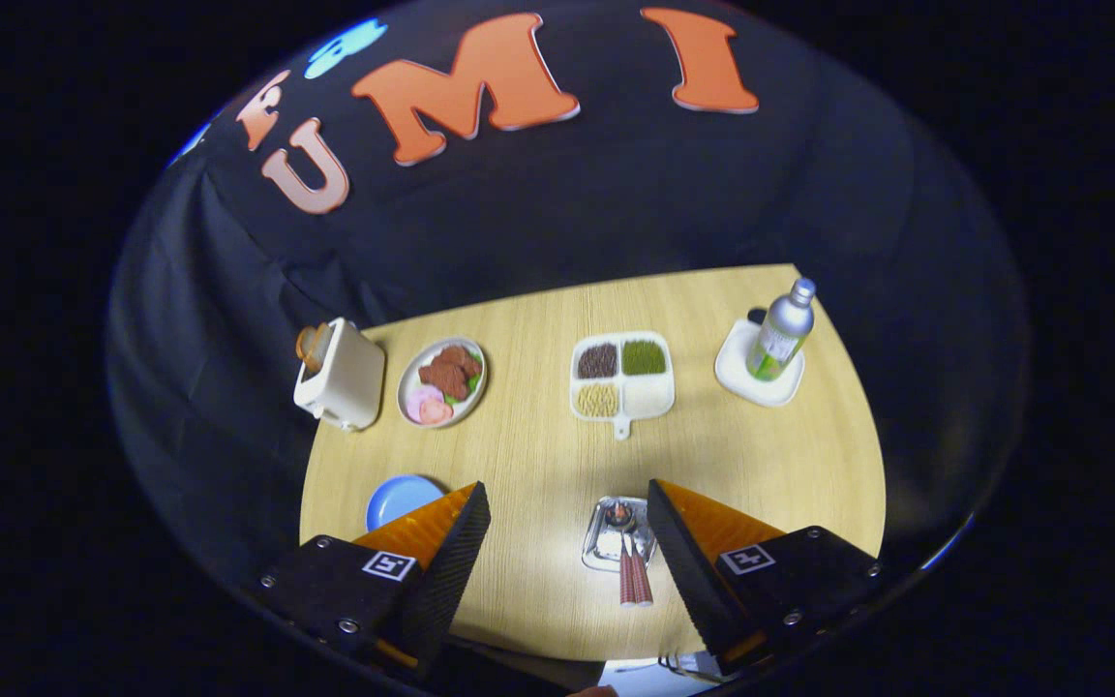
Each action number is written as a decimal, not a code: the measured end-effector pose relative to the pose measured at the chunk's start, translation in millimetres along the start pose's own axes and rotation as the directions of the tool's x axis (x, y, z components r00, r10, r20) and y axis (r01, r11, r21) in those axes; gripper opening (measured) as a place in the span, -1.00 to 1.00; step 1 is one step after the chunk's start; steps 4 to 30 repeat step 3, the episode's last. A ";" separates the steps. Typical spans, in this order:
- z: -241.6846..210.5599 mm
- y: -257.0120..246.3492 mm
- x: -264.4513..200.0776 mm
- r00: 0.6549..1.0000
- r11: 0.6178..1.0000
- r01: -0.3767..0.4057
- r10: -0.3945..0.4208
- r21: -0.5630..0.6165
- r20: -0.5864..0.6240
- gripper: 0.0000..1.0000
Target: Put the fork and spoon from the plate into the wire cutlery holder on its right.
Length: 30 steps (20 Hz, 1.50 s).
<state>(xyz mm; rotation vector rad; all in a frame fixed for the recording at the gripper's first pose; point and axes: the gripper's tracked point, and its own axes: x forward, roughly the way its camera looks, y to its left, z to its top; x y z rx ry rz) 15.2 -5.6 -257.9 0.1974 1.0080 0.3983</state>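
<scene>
A small shiny metal plate (606, 542) lies on the wooden table (538, 455), between my fingers and close against the right one. On the plate rest a fork and a spoon (636, 579), side by side, their reddish handles pointing toward me and sticking out over the plate's near edge. My gripper (567, 487) hangs above the table, open wide, with nothing between its fingers. A bit of thin wire (678, 664) shows near the table's front edge under the right finger; I cannot tell whether it is the cutlery holder.
Along the far side stand a white toaster (340, 378), a plate of food (441, 380), a white divided tray (622, 378) of grains and a metal bottle (782, 329) on a white coaster. A blue dish (401, 497) sits by my left finger.
</scene>
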 end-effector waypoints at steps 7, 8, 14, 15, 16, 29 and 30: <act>25.6 13.9 -27.3 0.968 0.999 0.018 -0.008 -0.038 0.252 0.96; 25.6 13.9 -27.3 0.968 0.999 0.018 -0.008 -0.038 0.252 0.96; 25.6 13.9 -27.3 0.968 0.999 0.018 -0.008 -0.038 0.252 0.96; 25.6 13.9 -27.3 0.968 0.999 0.018 -0.008 -0.038 0.252 0.96; 25.6 13.9 -27.3 0.968 0.999 0.018 -0.008 -0.038 0.252 0.96; 25.6 13.9 -27.3 0.968 0.999 0.018 -0.008 -0.038 0.252 0.96; 25.6 13.9 -27.3 0.968 0.999 0.018 -0.008 -0.038 0.252 0.96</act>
